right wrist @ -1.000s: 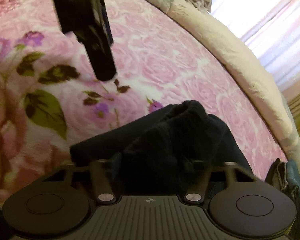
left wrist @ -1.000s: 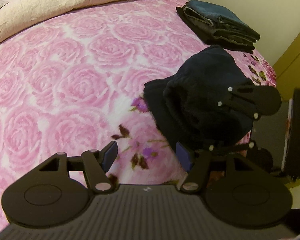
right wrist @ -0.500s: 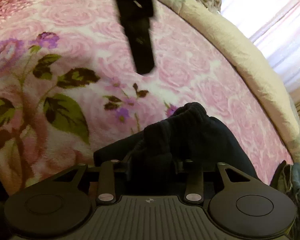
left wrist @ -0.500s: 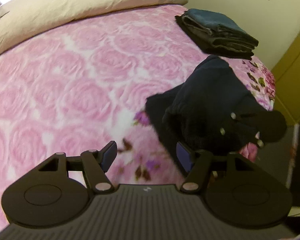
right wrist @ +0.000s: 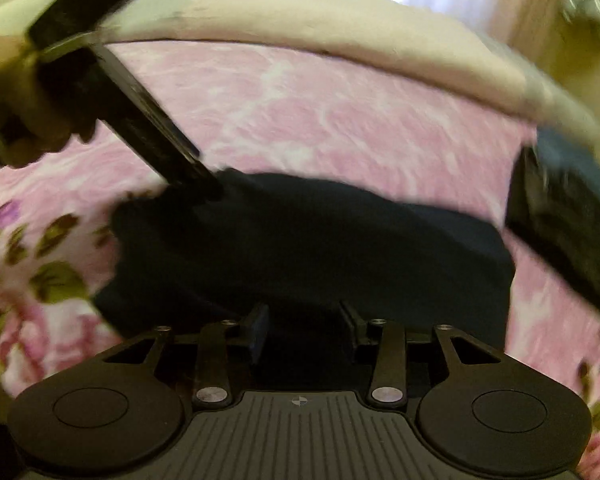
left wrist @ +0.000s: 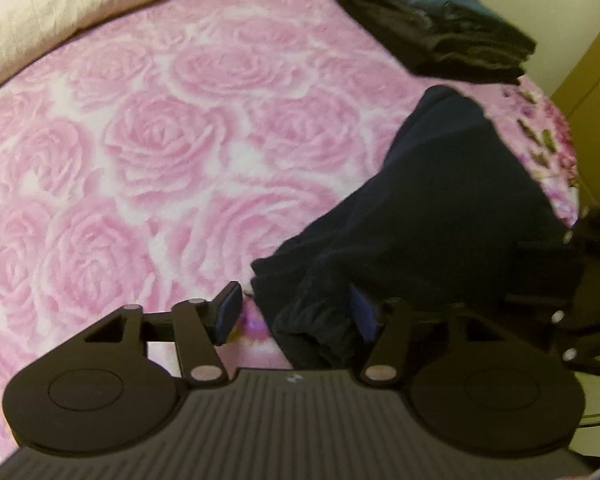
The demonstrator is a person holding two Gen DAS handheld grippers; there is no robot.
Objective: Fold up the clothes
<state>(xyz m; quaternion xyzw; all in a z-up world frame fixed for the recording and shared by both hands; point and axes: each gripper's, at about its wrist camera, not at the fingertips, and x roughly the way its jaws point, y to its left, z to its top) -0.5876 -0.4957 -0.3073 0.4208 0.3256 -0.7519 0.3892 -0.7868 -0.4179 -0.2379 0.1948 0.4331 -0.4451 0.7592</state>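
Observation:
A dark navy garment (left wrist: 440, 216) lies bunched on the pink rose blanket (left wrist: 160, 152) near the bed's right edge. My left gripper (left wrist: 296, 312) is open, and the garment's cuffed end sits between its fingers without being pinched. In the right wrist view the garment (right wrist: 320, 248) lies spread flat. My right gripper (right wrist: 304, 330) is open just above its near edge, with nothing between the pads. The left gripper (right wrist: 140, 120) reaches down to the garment's far left corner in that view.
A stack of folded dark clothes (left wrist: 436, 24) sits at the far right of the bed; it also shows in the right wrist view (right wrist: 568, 216). A beige duvet (left wrist: 100, 4) lies along the far edge. A yellow-brown cabinet (left wrist: 588, 76) stands beyond the bed's right edge.
My right gripper opened and let go of the garment, which now lies flatter. My left gripper moved right and forward until the garment's cuffed end came between its fingers.

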